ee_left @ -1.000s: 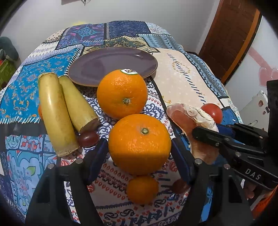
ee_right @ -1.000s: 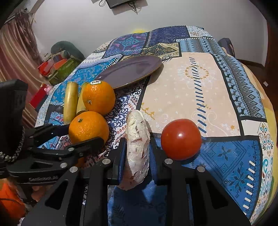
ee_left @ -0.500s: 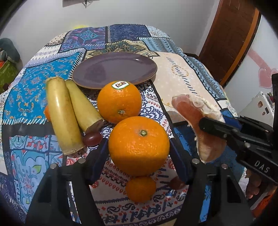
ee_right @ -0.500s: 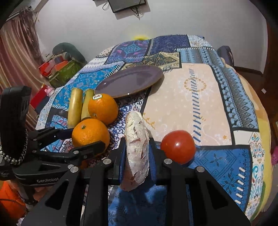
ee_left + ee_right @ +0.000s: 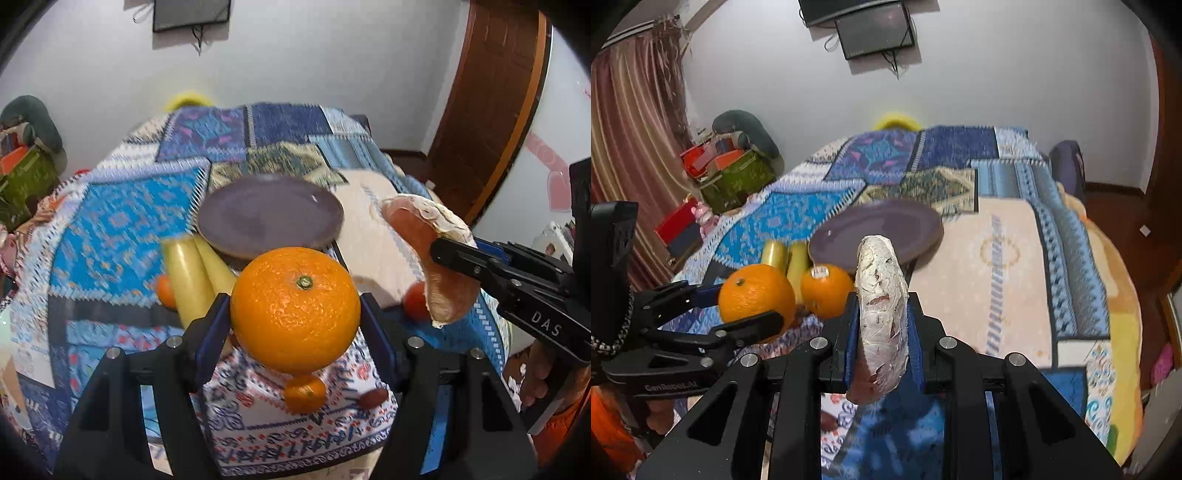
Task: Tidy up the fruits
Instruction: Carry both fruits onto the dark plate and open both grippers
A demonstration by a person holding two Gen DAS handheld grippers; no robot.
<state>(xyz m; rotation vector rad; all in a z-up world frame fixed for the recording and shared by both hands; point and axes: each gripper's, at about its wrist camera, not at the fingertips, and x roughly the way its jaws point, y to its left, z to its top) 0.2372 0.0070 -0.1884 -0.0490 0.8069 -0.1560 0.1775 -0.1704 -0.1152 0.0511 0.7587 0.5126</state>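
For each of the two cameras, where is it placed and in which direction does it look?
Left wrist: sits on the left gripper, looks forward and down over the table at the plate; its fingers hold an orange; the right gripper and a hand show at right.
Right wrist: sits on the right gripper, same direction; its fingers hold a peeled fruit segment; the left gripper shows at left.
Shared: plate, bananas, both held fruits.

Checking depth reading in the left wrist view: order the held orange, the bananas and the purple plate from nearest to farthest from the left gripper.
1. Orange, between the left gripper's pads.
2. Bananas, behind it, to the left.
3. Purple plate, farthest, beyond the bananas on the cloth.
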